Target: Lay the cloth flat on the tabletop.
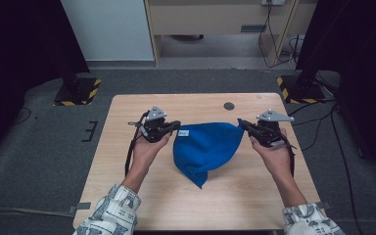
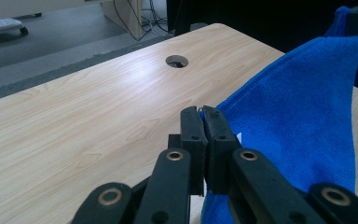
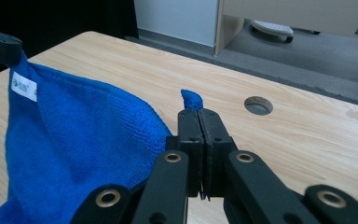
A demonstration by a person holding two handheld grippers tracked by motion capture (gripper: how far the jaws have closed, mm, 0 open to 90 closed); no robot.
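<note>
A blue cloth with a small white label hangs stretched between my two grippers above the wooden table, its lower tip drooping toward the near side. My left gripper is shut on the cloth's left corner; in the left gripper view the jaws press together on the blue cloth at the left gripper. My right gripper is shut on the opposite corner, and a tuft of blue cloth pokes out past the right gripper.
A round cable hole sits in the table near its far edge. Black stands with yellow-striped bases rest on the grey carpet at both far corners. Cables trail on the floor at the right.
</note>
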